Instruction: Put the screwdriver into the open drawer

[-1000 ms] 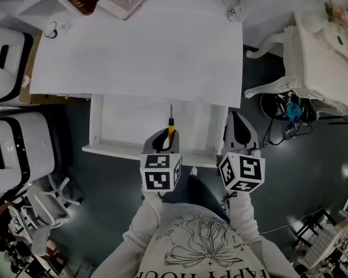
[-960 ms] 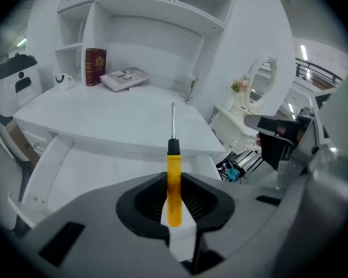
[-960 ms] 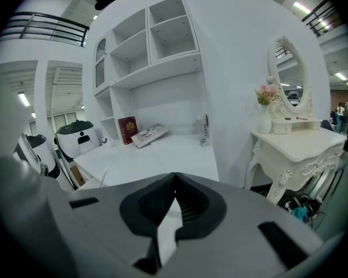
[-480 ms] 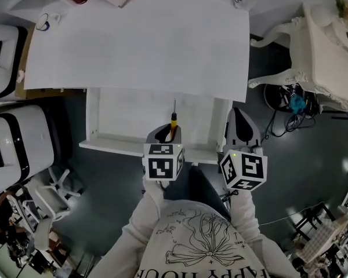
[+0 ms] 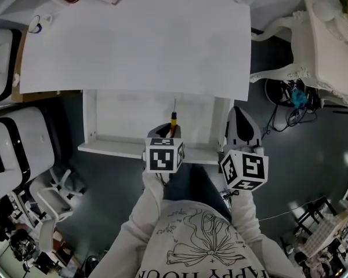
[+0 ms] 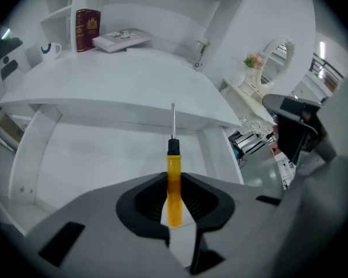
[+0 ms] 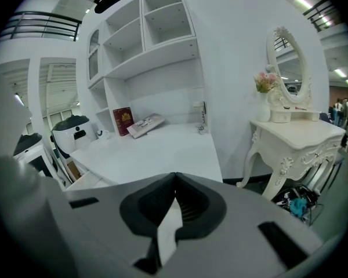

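Closest in, the left gripper (image 6: 174, 179) has its jaws narrowed onto the yellow handle of the screwdriver (image 6: 173, 181). Only the lower handle is pinched, and the black collar and thin steel shaft stick out toward twelve o'clock. At its three o'clock the right gripper (image 7: 175, 176) is closed and carries nothing. In the head view it hangs just beside the right wall of the drawer (image 5: 130, 120).

In that view the screwdriver (image 5: 173, 119) sits over the front right part of the open drawer, tip aimed at the desk (image 5: 133, 45) edge at twelve.

Here's the danger, as I judge it. That long shaft leads the way, so any push forward could run the tip into the desk's front edge or the drawer's back. A steep drop could jab the tip into the drawer floor and lever the round handle out of the pads. Let go too high and it may bounce or roll. The idle right gripper (image 5: 239, 119) sits close enough to knock the drawer wall.

Against the frame from a second ago, the left gripper (image 5: 165, 132) has tipped further downward, its marker cube now facing the head camera more squarely. The tool has come lower over the drawer, and the grip looks unchanged. The right gripper sits about as it did.
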Motion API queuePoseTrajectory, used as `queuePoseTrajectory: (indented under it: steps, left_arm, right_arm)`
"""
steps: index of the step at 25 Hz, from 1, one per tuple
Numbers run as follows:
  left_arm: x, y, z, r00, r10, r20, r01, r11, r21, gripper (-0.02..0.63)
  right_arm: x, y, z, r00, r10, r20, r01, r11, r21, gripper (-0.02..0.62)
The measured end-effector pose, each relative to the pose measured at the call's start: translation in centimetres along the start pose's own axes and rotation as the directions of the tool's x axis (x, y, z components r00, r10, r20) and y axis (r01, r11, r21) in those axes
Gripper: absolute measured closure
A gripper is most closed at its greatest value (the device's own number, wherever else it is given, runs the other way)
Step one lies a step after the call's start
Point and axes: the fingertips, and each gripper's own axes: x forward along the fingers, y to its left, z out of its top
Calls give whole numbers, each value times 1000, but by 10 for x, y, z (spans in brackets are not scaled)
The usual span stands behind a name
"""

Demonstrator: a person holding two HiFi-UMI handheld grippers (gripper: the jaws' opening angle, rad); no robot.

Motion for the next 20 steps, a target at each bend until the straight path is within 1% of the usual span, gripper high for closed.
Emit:
queuePoseTrajectory:
  steps: [4,9,16,20]
  left_arm:
    - [12,2,-1,999,-20,-37,19,1000,-18,538]
    - [27,4,-4,995,-29,-90,29,1000,-9,538]
    - [47,9,-8,990,-39,-134,36,999,-29,537]
    - [58,11,-7,987,-41,-154,37,999,-28,538]
  right_arm:
    - [5,-1,-3,1000,-3,-7,3,1000,5,592]
    - [9,-2,-7,1000,-8,-17,8,1000,10,592]
    - [17,-3,-15,999,-14,-33,15,1000,24,592]
    - [19,-4,-17,999,-18,-39,19,999,32,592]
